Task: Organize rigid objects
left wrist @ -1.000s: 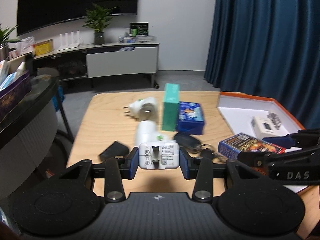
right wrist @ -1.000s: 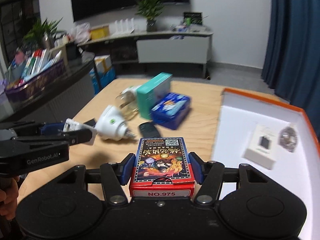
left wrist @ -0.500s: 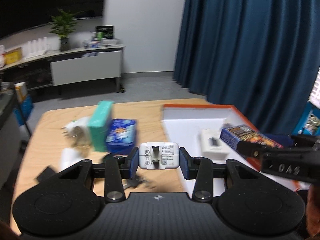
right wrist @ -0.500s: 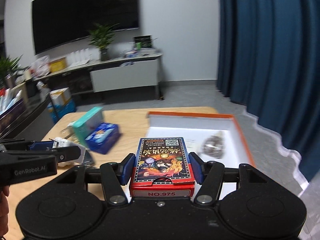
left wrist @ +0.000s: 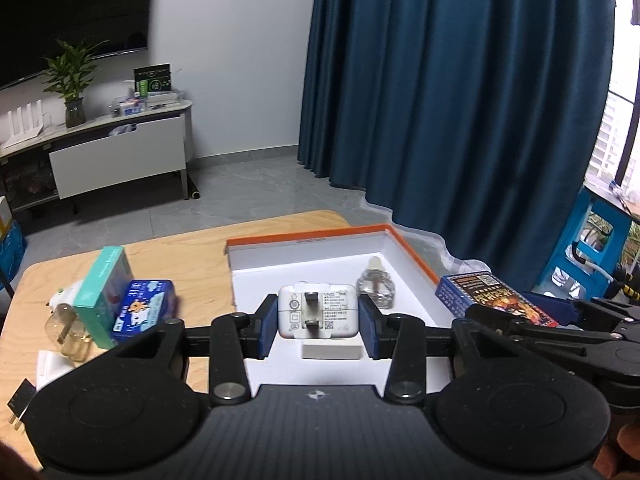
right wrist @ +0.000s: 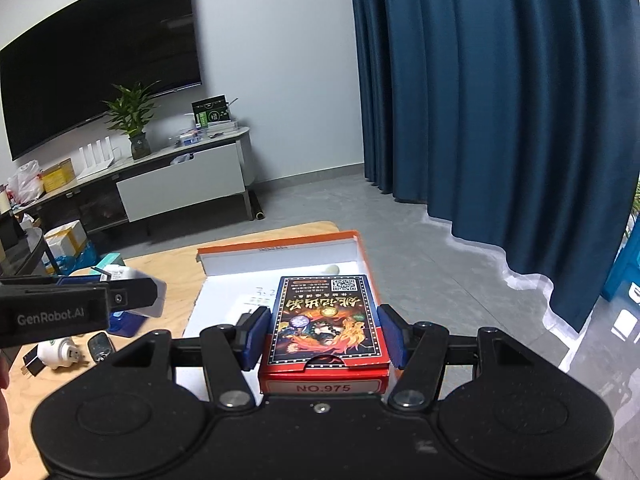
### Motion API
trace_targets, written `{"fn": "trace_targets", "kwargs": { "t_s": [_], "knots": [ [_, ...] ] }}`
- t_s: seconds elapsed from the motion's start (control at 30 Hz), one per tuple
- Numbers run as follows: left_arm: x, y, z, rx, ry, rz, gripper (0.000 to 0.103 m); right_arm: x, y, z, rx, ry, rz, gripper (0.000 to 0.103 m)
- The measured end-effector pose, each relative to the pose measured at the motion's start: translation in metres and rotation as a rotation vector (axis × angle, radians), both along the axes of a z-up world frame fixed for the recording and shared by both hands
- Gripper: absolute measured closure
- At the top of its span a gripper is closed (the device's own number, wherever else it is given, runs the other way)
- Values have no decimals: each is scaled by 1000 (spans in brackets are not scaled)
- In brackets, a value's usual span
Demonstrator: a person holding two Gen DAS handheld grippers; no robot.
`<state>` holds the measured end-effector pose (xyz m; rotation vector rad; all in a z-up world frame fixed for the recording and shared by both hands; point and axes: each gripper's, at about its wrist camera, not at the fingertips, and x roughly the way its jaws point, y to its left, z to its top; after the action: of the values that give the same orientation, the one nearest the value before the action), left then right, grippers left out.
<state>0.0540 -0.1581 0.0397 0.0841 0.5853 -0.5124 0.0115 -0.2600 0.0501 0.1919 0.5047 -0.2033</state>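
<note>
My left gripper (left wrist: 318, 322) is shut on a white plug adapter (left wrist: 317, 317), held above the white, orange-rimmed box lid (left wrist: 308, 240). In the lid lie a white flat block (left wrist: 332, 351) and a small clear bottle (left wrist: 376, 288). My right gripper (right wrist: 320, 334) is shut on a red-and-blue card box (right wrist: 326, 320), held over the lid's right side (right wrist: 280, 244). The card box also shows in the left wrist view (left wrist: 494, 294), at the lid's right edge.
On the wooden table (left wrist: 180, 248) left of the lid stand a teal box (left wrist: 102, 280), a blue tin (left wrist: 144, 308), a clear bottle (left wrist: 68, 334) and a black plug (left wrist: 18, 404). A white plug (right wrist: 60, 354) and a key fob (right wrist: 100, 346) lie there. Blue curtains hang behind.
Both grippers have swung right from the table's clutter to over the box lid, each still holding its object.
</note>
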Motion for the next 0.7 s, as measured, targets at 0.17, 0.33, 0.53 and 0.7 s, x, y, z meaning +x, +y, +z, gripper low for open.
{"fn": "trace_targets", "kwargs": {
  "t_s": [0.17,0.33,0.53,0.7],
  "knots": [
    [-2,-2,-3,9,5,-3,61,1,-4,-4,16,3,-4,33],
    [-2,-4,-2,15,8,11,61,1,-4,-6,18,5,7,33],
    [-6,-6,-1,20,9,21,61,1,-4,-6,19,9,14,33],
    [-7,-6,-3,21,20,29,61,0,-3,-6,20,11,16,33]
  ]
}}
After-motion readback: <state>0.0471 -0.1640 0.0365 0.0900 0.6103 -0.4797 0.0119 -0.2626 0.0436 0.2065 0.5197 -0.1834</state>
